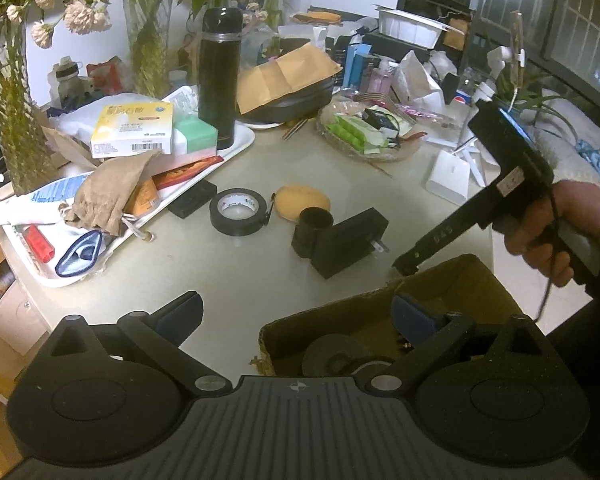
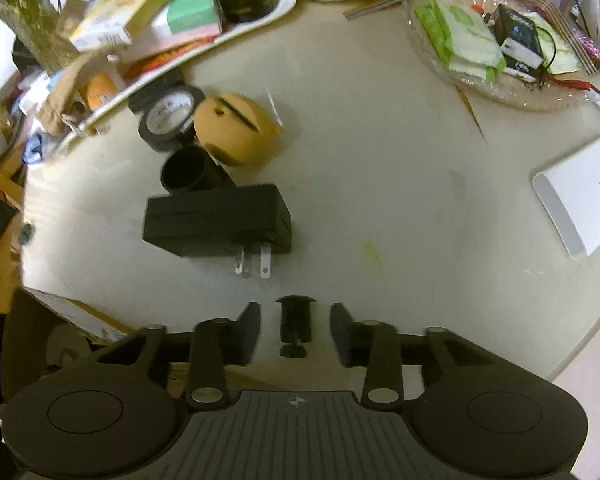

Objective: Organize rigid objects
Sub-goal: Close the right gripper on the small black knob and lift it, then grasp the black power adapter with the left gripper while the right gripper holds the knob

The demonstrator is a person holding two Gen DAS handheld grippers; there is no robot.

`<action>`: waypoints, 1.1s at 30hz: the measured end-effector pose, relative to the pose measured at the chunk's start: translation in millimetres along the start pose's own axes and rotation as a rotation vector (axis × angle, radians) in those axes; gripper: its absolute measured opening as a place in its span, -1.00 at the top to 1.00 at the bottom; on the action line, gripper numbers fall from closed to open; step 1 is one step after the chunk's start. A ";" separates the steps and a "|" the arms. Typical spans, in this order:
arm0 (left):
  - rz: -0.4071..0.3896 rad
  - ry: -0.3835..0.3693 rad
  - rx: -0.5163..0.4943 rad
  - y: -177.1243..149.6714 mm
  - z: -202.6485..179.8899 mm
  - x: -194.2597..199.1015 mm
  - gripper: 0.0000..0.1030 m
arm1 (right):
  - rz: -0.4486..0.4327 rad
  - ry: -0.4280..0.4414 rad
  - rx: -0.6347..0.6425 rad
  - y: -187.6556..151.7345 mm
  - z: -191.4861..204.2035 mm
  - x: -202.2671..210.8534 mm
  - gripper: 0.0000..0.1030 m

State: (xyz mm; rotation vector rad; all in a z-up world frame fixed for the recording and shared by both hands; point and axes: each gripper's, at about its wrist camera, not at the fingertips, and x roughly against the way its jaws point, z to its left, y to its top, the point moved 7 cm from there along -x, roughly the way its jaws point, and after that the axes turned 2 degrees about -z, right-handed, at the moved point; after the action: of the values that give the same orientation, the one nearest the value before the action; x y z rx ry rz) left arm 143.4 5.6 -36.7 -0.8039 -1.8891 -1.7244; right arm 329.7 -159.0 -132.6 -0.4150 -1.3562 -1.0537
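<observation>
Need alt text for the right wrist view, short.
The right tongs stand open around a small black knob-like part on the pale table, pads clear of it. Beyond lie a black plug adapter, a black tube and a tape roll.

Left hand-held gripper [image 1: 296, 312] jaws wide apart, right hand-held gripper [image 2: 296, 330] slightly parted, angled down

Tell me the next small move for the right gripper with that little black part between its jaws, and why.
Probably close the jaws. The right gripper points down at the table with the small black part centred between its open jaws, a gap on each side, so it looks lined up for a grasp. The cardboard box nearby seems the likely destination.
</observation>
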 end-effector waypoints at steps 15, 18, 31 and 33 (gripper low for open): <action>-0.026 0.001 -0.009 12.7 0.1 -6.8 -1.00 | -0.061 -0.058 0.084 -11.6 7.7 -2.4 0.61; -0.020 -0.015 -0.017 15.5 -2.8 -10.9 -1.00 | -0.098 -0.053 0.070 -11.0 4.5 9.7 0.61; -0.008 -0.039 -0.145 31.0 -20.2 -39.5 -1.00 | -0.227 -0.034 0.004 -25.8 -11.1 56.6 0.61; -0.002 -0.048 -0.163 34.6 -22.5 -46.0 -1.00 | -0.239 -0.031 -0.004 -29.9 -12.6 62.5 0.61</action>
State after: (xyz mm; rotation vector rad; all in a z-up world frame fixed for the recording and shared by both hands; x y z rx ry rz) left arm 199.3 -20.4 -40.3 -0.9124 -1.7971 -1.8948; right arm 305.1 -207.1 -87.5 -0.2768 -1.4568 -1.2501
